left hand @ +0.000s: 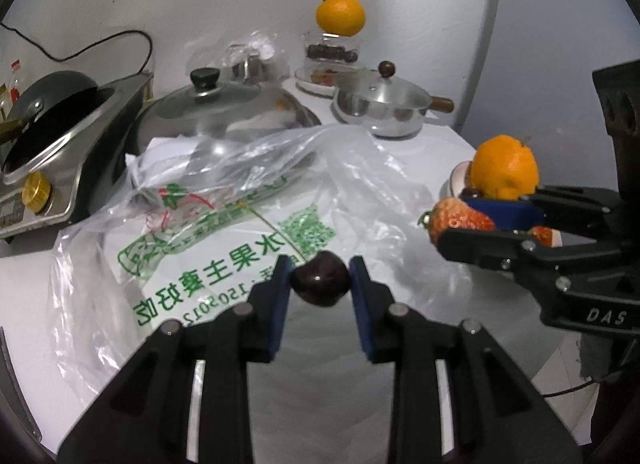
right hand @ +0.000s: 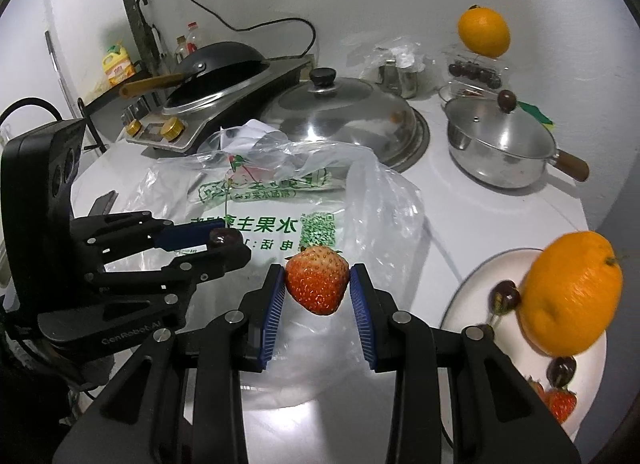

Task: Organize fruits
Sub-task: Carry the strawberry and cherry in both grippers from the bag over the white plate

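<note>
My left gripper point(left hand: 320, 278) pinched a dark cherry point(left hand: 319, 279) between its blue pads point(left hand: 280, 296), above the clear plastic bag point(left hand: 224, 200). To the right, my right gripper point(left hand: 476, 224) clamped a strawberry point(left hand: 456, 218) in front of an orange point(left hand: 503, 167) on a white plate point(left hand: 458, 180).

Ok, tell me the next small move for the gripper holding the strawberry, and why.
Probably swing the right gripper rightward to the white round plate and release there. It grips the red strawberry above the clear plastic bag, and the plate already holds a strawberry, cherries and an orange.
</note>
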`<state>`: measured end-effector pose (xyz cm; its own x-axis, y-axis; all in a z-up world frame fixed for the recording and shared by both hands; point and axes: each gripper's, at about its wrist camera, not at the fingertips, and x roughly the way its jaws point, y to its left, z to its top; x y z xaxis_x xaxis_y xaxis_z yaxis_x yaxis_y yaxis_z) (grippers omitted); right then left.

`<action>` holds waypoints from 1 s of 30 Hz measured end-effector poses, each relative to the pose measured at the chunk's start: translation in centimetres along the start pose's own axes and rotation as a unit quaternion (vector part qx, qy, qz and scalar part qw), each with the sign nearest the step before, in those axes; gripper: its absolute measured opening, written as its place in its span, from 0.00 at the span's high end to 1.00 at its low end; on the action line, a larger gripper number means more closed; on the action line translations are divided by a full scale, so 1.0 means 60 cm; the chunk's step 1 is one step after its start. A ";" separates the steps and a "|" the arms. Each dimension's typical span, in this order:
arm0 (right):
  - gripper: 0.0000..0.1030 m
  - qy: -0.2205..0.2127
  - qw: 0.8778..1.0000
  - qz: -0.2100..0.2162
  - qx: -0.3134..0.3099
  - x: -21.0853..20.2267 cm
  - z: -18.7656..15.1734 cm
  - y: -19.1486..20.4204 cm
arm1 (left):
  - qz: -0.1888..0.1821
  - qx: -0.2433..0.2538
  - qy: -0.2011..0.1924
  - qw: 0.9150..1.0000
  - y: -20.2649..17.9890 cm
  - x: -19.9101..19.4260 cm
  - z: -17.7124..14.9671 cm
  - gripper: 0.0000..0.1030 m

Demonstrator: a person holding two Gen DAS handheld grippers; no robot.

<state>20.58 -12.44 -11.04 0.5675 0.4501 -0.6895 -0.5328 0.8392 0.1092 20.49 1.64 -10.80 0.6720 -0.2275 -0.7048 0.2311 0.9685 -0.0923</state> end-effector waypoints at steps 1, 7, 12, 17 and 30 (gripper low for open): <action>0.65 -0.001 1.000 -0.001 0.002 -0.004 -0.003 -0.002 | 0.000 0.002 -0.001 1.000 -0.004 -0.003 0.000 0.71; 0.65 -0.006 1.000 -0.009 0.009 -0.027 -0.020 -0.013 | -0.005 0.010 -0.006 1.000 -0.026 -0.015 0.001 0.71; 0.65 -0.010 1.000 -0.014 0.015 -0.045 -0.031 -0.025 | -0.010 0.018 -0.007 1.000 -0.049 -0.021 0.002 0.70; 0.65 -0.015 0.999 -0.023 0.024 -0.067 -0.046 -0.041 | -0.017 0.028 -0.008 0.999 -0.076 -0.022 0.003 0.70; 0.65 -0.020 0.997 -0.042 0.053 -0.114 -0.093 -0.098 | -0.034 0.051 -0.004 0.998 -0.153 -0.016 0.004 0.70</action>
<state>16.33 -22.15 -10.97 0.6331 0.3860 -0.6710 -0.4135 0.9014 0.1284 17.88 -7.05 -9.10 0.6575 -0.2927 -0.6943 0.3463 0.9357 -0.0666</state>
